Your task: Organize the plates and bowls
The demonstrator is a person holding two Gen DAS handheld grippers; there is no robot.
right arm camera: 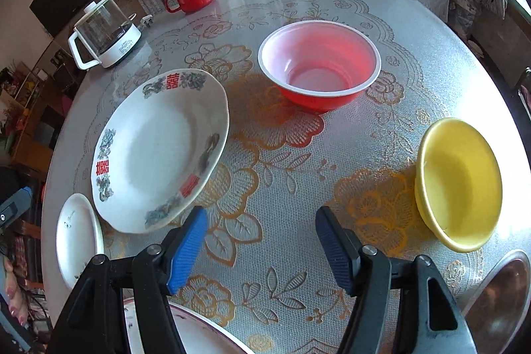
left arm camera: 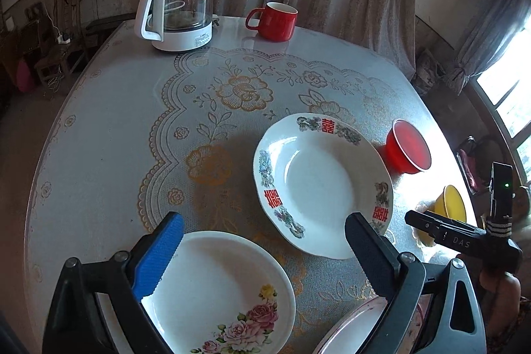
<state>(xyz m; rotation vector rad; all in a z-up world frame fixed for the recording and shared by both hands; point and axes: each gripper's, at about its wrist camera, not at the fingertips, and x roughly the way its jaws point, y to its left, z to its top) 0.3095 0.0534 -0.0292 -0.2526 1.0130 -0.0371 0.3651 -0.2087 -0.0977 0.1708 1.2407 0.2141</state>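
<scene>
A deep white plate with red characters (left arm camera: pixel 318 181) lies mid-table; it also shows in the right wrist view (right arm camera: pixel 156 151). A white rose-pattern plate (left arm camera: pixel 222 294) lies under my open, empty left gripper (left arm camera: pixel 265 238); it shows small at the left in the right wrist view (right arm camera: pixel 78 241). A third plate's rim (left arm camera: pixel 351 330) sits at the near edge (right arm camera: pixel 199 334). A red bowl (right arm camera: pixel 318 65) and a yellow bowl (right arm camera: pixel 459 181) stand beyond my open, empty right gripper (right arm camera: pixel 262 231). The right gripper also appears at the right in the left wrist view (left arm camera: pixel 464 238), next to the yellow bowl (left arm camera: pixel 449 204).
A glass kettle on a white base (left arm camera: pixel 181 12) and a red mug (left arm camera: pixel 273 20) stand at the table's far edge by the curtain. A shiny metal dish (right arm camera: pixel 501 291) lies at the near right. The lace-patterned tablecloth (right arm camera: pixel 282 188) covers the round table.
</scene>
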